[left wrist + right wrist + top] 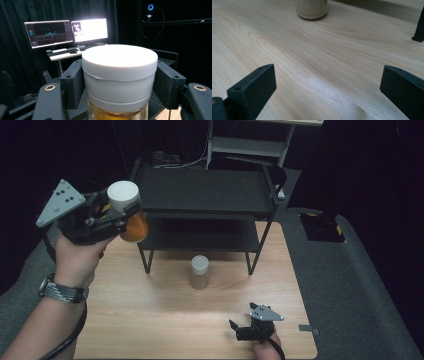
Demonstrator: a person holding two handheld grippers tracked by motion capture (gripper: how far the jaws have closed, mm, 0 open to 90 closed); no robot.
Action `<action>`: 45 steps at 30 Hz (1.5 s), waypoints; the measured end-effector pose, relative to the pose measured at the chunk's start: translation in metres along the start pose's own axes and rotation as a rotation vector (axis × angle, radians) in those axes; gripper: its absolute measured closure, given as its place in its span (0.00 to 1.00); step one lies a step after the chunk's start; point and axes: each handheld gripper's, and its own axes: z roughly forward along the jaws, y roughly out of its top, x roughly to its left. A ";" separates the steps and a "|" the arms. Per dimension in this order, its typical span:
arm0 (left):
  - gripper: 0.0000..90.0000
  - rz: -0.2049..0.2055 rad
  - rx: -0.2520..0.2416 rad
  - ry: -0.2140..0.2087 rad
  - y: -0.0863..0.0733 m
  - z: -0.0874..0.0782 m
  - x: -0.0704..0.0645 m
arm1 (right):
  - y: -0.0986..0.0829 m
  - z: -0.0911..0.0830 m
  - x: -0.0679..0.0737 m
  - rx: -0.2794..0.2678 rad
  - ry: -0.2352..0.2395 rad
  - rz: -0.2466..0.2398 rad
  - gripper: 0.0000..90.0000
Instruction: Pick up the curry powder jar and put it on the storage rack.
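Note:
My left gripper (122,212) is held high at the left, level with the rack's top shelf, shut on an amber jar (133,225) with a white lid (123,194). In the left gripper view the jar (119,75) sits upright between the two black jaws, which press on its lid. A second jar (199,272), pale with a white lid, stands on the table in front of the rack. My right gripper (239,330) rests low near the table's front edge, open with nothing between its fingers (253,91); the pale jar's base (311,10) lies ahead of it.
A black two-shelf rack (205,192) stands at the back of the wooden table (150,320); one of its feet (419,32) shows in the right gripper view. Monitors and a keyboard on a desk (67,35) are far behind. Grey floor surrounds the table.

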 end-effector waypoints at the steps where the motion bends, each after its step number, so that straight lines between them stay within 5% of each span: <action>1: 0.37 -0.011 -0.002 -0.003 0.003 0.003 0.000 | 0.000 0.000 0.000 -0.001 0.002 0.001 0.00; 27: 0.37 -0.046 -0.028 0.010 0.014 0.084 -0.013 | -0.002 -0.001 -0.005 -0.008 0.022 0.015 0.00; 45: 0.37 -0.021 0.025 0.055 0.021 0.147 -0.019 | -0.005 -0.002 -0.007 -0.028 0.033 0.018 0.00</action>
